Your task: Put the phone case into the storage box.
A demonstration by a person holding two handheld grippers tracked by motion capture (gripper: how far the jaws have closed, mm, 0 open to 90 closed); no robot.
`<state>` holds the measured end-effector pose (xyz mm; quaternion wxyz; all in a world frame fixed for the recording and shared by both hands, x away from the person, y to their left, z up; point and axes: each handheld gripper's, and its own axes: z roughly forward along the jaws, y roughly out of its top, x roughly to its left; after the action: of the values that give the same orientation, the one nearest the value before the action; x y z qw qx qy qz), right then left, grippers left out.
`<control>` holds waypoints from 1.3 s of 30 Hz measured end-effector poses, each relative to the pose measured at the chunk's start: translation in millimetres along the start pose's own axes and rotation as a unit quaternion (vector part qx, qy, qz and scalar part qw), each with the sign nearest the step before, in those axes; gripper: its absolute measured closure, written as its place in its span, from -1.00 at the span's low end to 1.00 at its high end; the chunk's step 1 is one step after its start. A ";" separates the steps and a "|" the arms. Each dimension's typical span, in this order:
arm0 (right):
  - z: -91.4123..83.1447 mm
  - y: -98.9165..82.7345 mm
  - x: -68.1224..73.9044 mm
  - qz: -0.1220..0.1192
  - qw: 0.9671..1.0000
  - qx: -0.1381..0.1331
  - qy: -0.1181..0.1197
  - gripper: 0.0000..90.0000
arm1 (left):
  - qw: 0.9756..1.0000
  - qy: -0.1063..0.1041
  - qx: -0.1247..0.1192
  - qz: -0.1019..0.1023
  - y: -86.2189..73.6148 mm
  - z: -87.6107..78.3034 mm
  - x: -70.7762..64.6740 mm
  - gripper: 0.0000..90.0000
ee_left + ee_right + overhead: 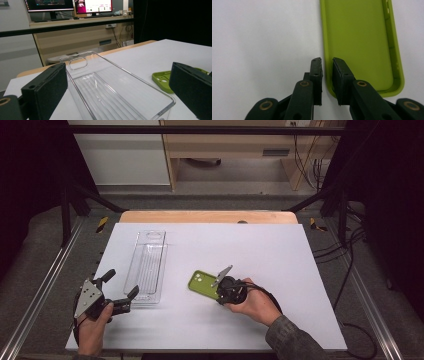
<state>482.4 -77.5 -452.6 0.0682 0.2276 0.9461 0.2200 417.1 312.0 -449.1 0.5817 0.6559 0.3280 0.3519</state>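
A lime green phone case (200, 282) lies inside-up on the white table, just right of centre near the front. My right gripper (223, 287) sits at its near end. In the right gripper view the jaws (326, 62) straddle the case's (359, 37) long side wall, one outside and one inside, shut on that wall. An empty clear plastic tray (147, 265) lies lengthwise left of the case. My left gripper (122, 282) is held at the tray's near end with its jaws wide open. In the left gripper view the tray (120, 92) sits between those jaws (117, 75), with the case (162, 80) beyond.
The white table sheet (280, 255) has bare room on its right half and along the back. A wooden table edge (207, 216) runs behind it. Black frame bars, cables (350, 250) and metal rails flank the table on both sides.
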 end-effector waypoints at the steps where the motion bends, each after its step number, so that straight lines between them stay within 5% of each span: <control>1: 0.2 0.0 0.0 -0.002 1.000 -0.001 -0.001 0.75 | 1.000 0.000 0.000 0.000 0.0 0.0 0.0 -0.96; 39: 1.1 2.0 7.1 -0.039 0.999 0.010 -0.028 0.77 | 1.000 -0.001 0.001 0.000 -0.2 0.5 -0.2 -0.96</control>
<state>477.2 -72.2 -452.9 0.1009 0.1976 0.9541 0.2010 417.5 311.6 -449.3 0.5811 0.6573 0.3274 0.3509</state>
